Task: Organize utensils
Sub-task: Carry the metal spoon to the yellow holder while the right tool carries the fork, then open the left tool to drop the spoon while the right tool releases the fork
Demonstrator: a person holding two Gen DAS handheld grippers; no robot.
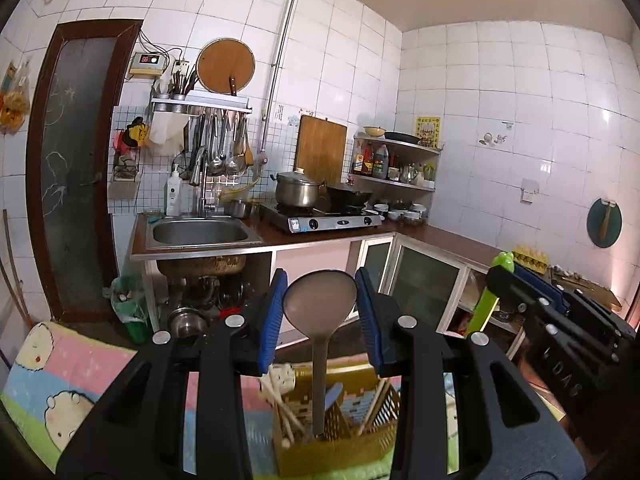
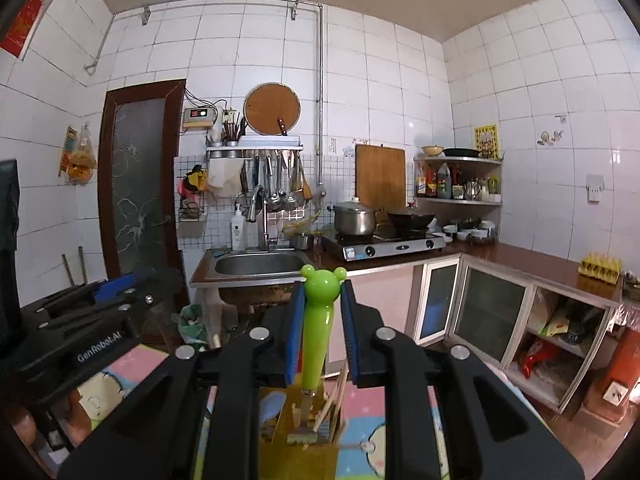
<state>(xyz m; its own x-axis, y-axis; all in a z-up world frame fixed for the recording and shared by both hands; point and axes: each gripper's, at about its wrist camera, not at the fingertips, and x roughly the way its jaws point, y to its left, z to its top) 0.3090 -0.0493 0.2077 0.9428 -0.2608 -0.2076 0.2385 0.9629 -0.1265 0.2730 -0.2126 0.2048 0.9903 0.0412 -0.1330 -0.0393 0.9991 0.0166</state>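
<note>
A grey ladle (image 1: 320, 300) is seen standing upright between the blue pads of the left gripper (image 1: 320, 312), its handle running down into a yellow perforated basket (image 1: 384, 436) that rests on a cartoon-printed mat (image 1: 60, 368). The left gripper's jaws are spread wider than the bowl, and no contact with the ladle is visible. A green bear-headed utensil (image 2: 318, 320) is likewise shown upright between the pads of the right gripper (image 2: 320, 328), its lower end seated in the same basket; the jaws sit close beside the handle, but whether it is actually pinched cannot be told. Chopsticks (image 1: 280, 408) are also held in the basket. The ladle is judged to be light, stiff plastic with a smooth, rounded bowl that would slip under the pads, so the narrow neck just below the bowl is the better place for a hold. The green handle is thick and tapered, and is best taken at mid-length.
</note>
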